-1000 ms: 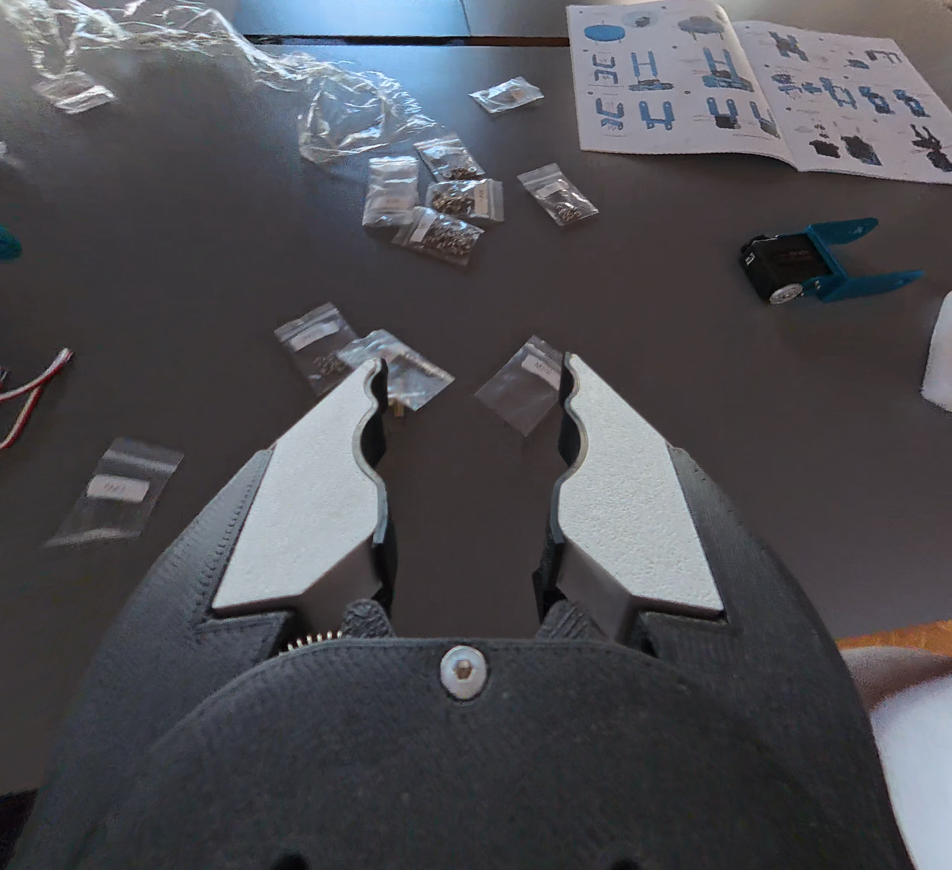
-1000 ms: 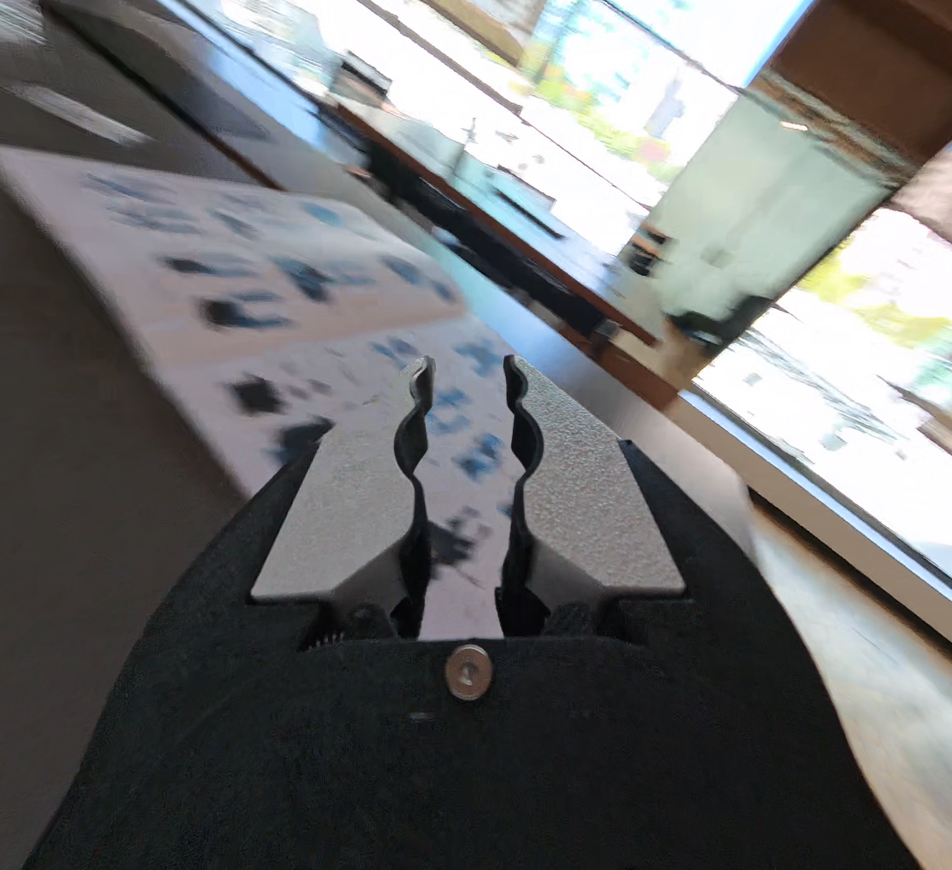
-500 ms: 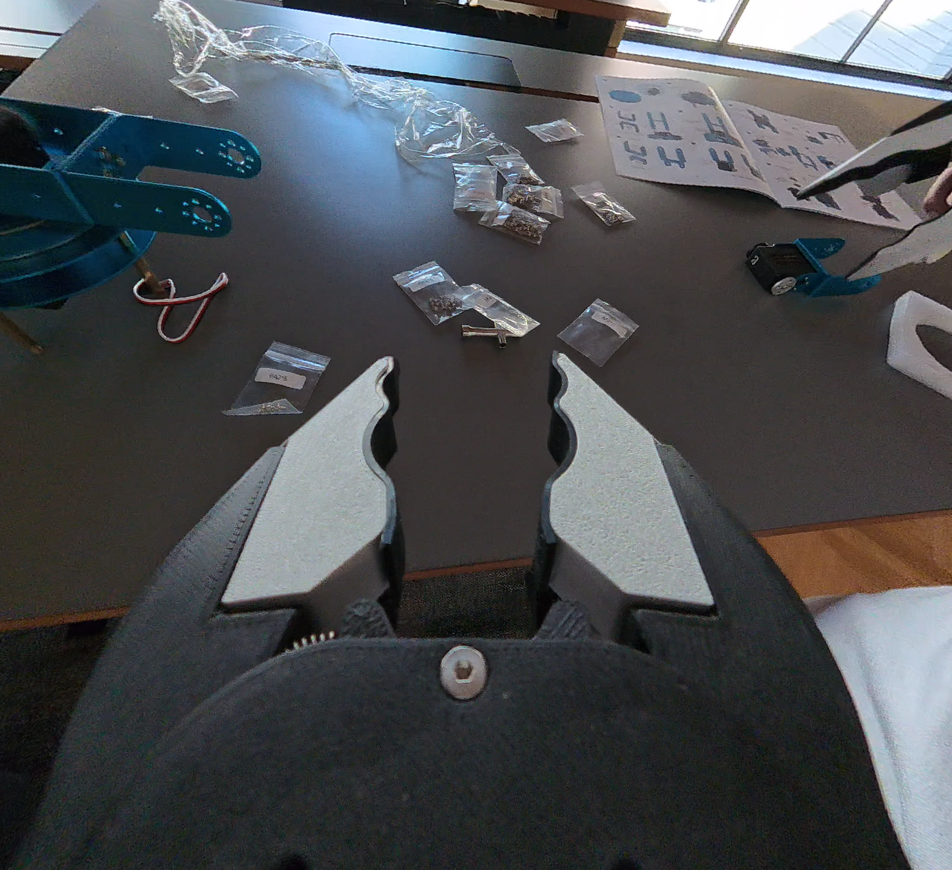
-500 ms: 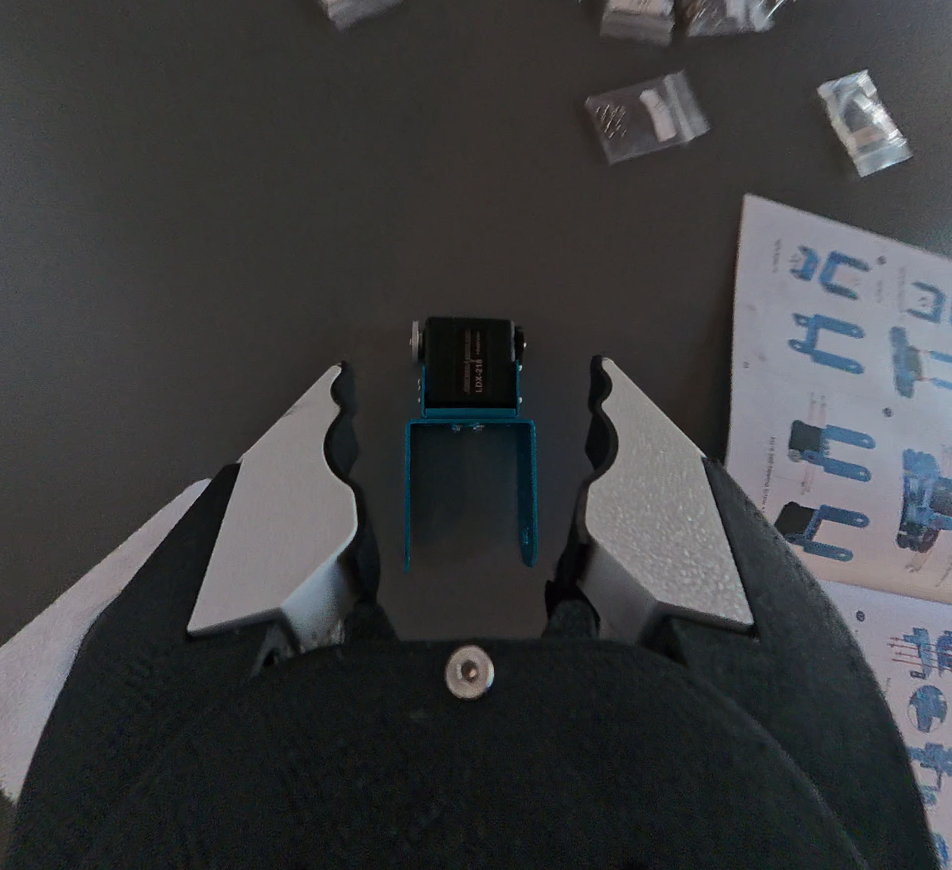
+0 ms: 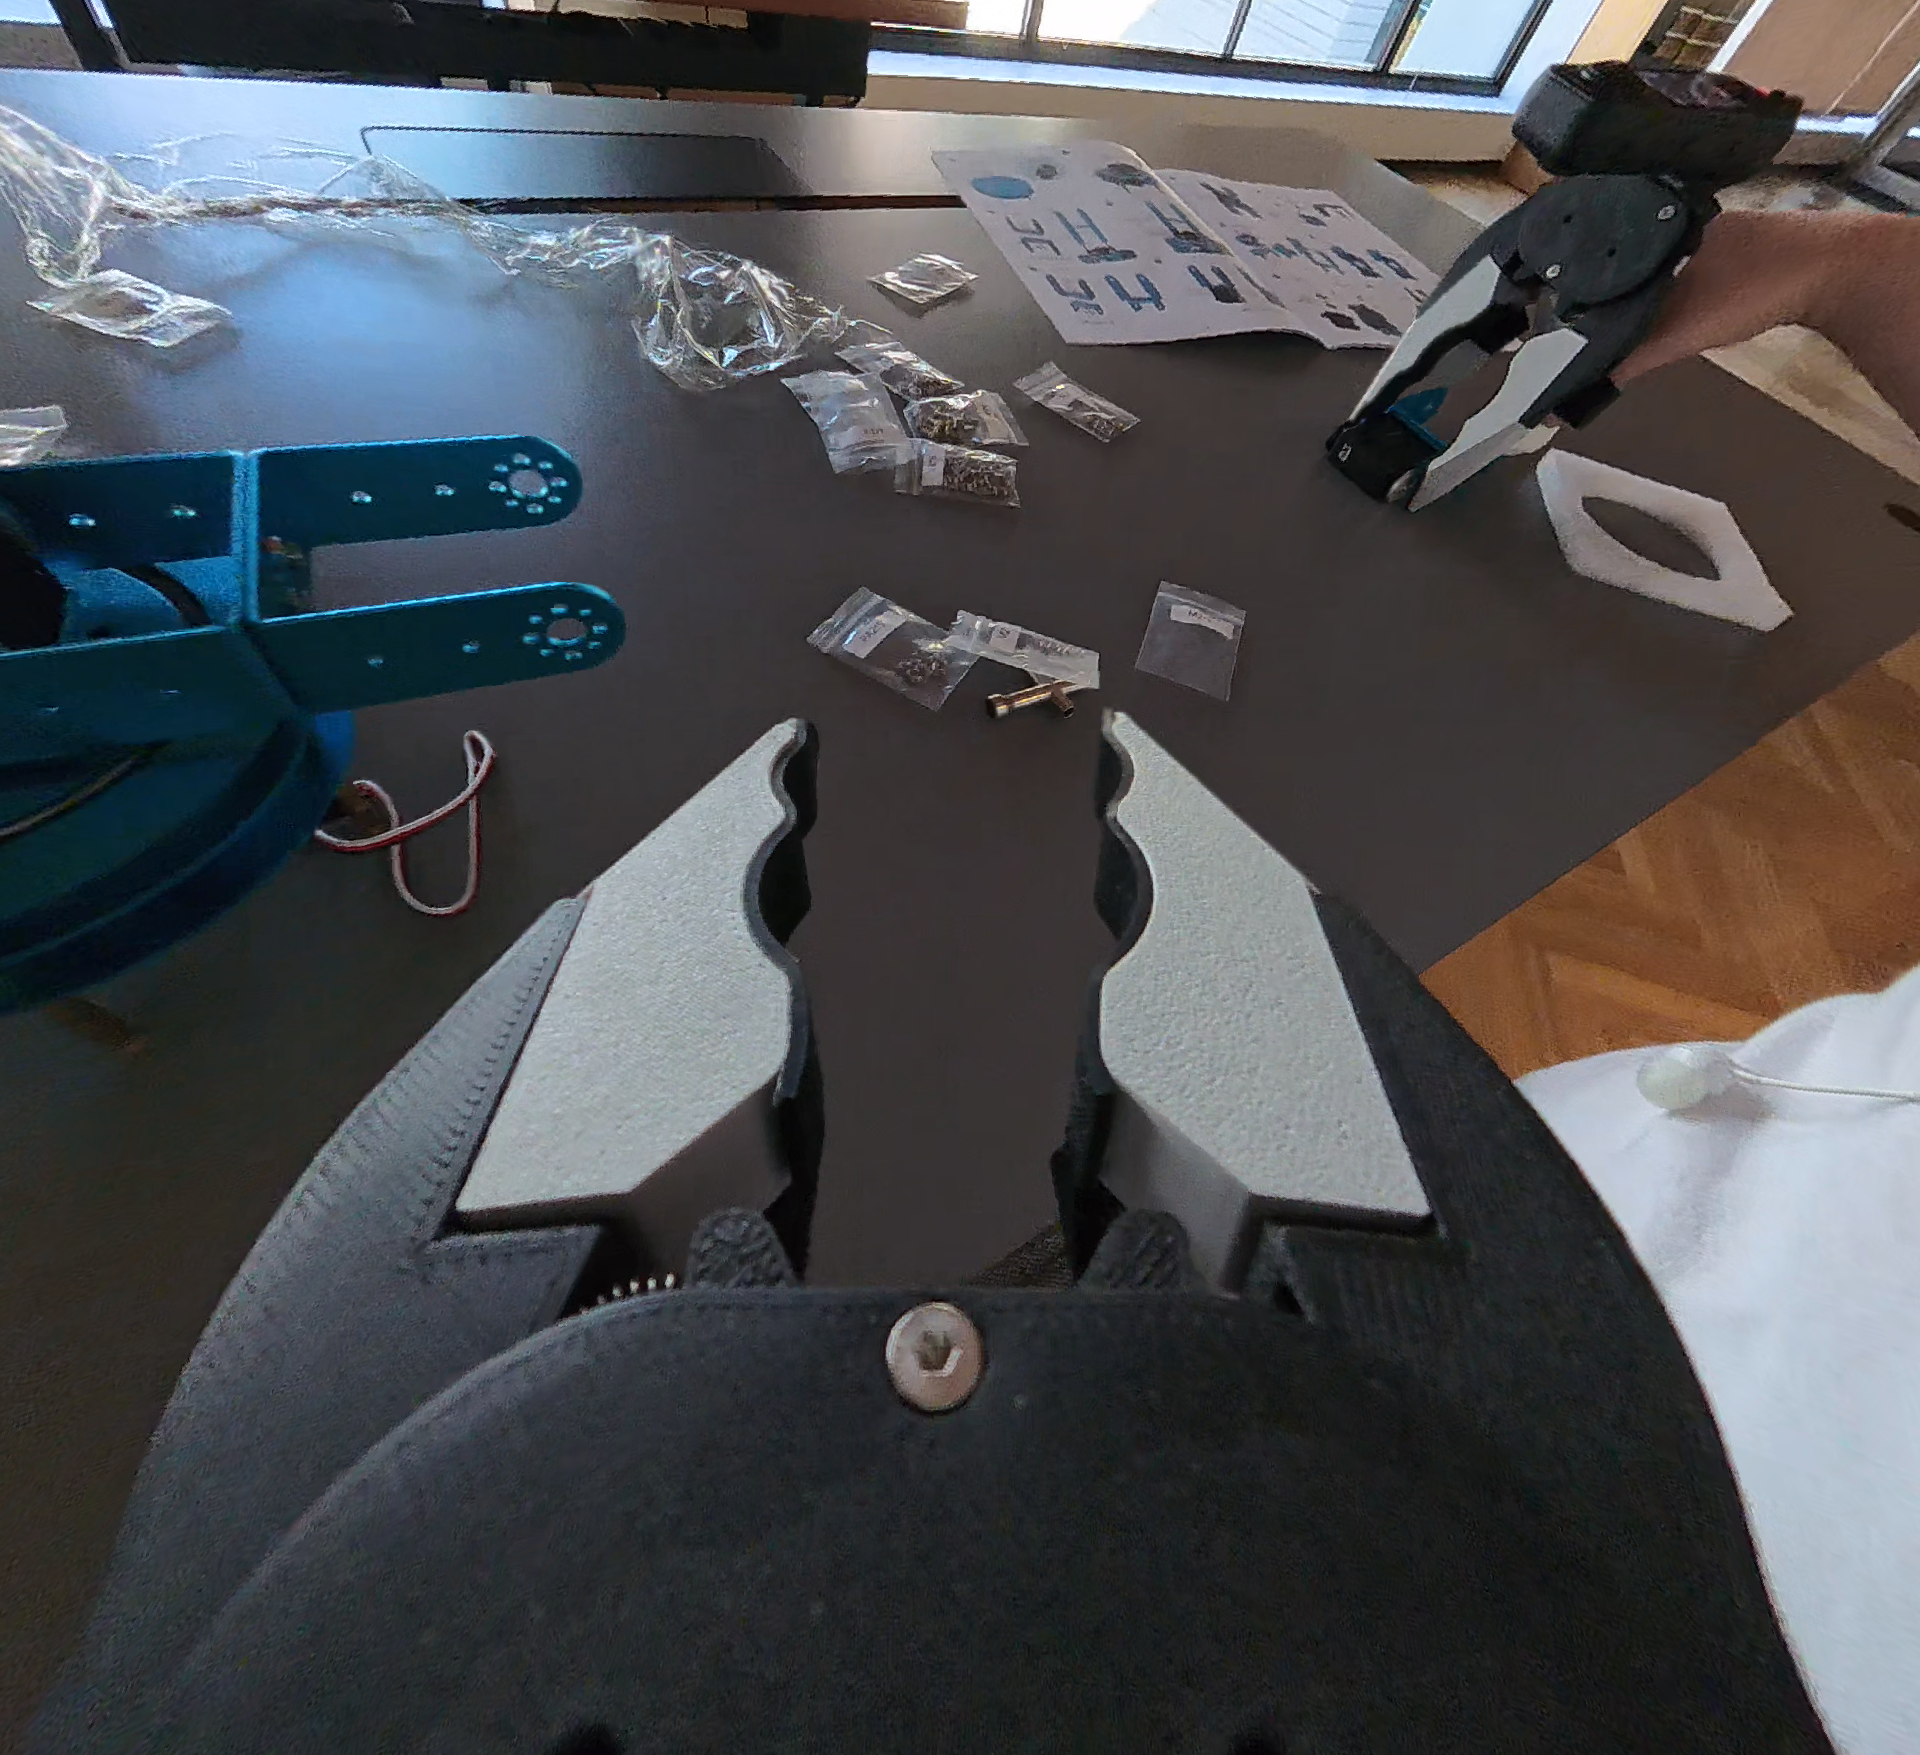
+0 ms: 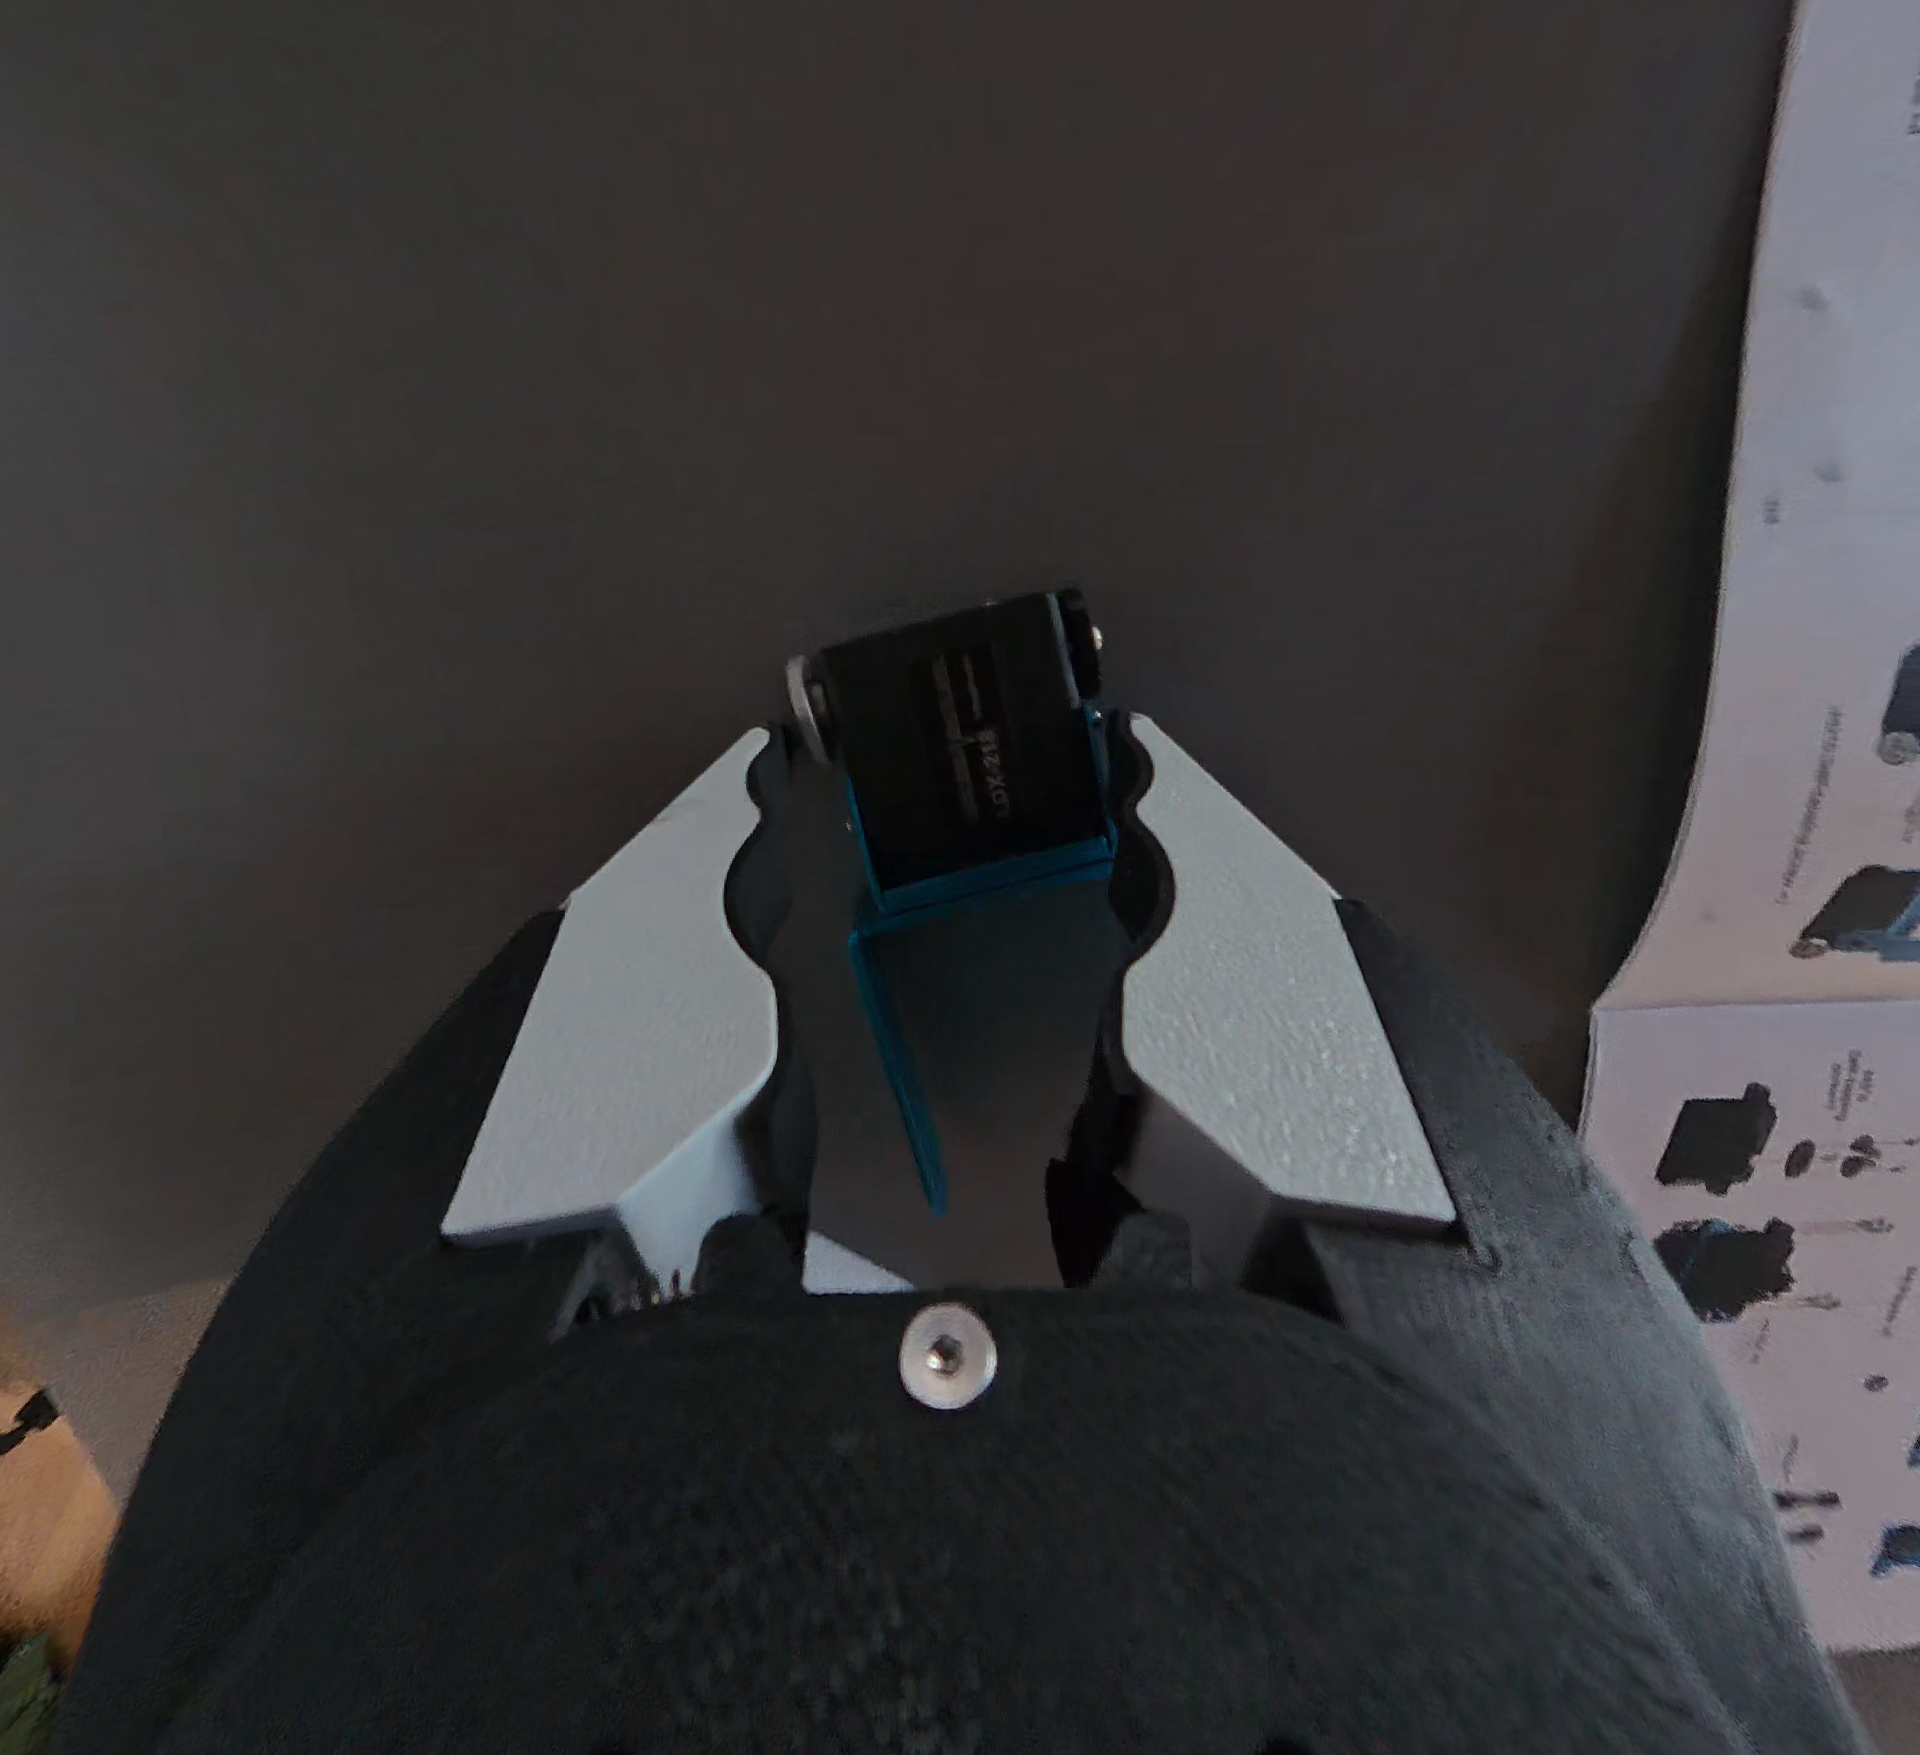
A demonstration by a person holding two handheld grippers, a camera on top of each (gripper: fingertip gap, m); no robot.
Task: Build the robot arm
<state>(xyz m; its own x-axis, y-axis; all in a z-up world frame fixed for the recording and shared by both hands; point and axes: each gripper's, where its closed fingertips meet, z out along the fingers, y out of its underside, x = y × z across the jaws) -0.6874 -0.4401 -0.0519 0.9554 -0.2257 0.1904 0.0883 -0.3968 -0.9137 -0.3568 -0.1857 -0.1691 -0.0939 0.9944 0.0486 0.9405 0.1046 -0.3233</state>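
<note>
My right gripper (image 6: 954, 735) is closed around a black servo (image 6: 961, 718) mounted in a blue U-bracket (image 6: 987, 886). Its left fingertip touches the servo's silver disc and its right finger presses the bracket's side. The part sits slightly tilted on the dark table (image 6: 623, 251). In the left wrist view the right gripper (image 5: 1423, 469) and the servo (image 5: 1371, 456) are at the far right. My left gripper (image 5: 954, 737) is open and empty above the table's near side. A small metal T-shaped key (image 5: 1029, 703) lies just beyond its tips.
A blue robot arm assembly (image 5: 312, 562) with a red-white wire (image 5: 436, 832) stands at the left. Several small bags of screws (image 5: 914, 438) and clear wrap (image 5: 717, 313) lie mid-table. An open manual (image 5: 1195, 251) and a white foam piece (image 5: 1662, 552) are on the right. To reach the small metal T-shaped key (image 5: 1029, 703) in a straight line is about 15 cm for my left fingers, about 30 cm for my right.
My right gripper swung down over the servo and narrowed its fingers onto it; the servo now sits tilted. My left gripper pulled back and turned left, still open.
</note>
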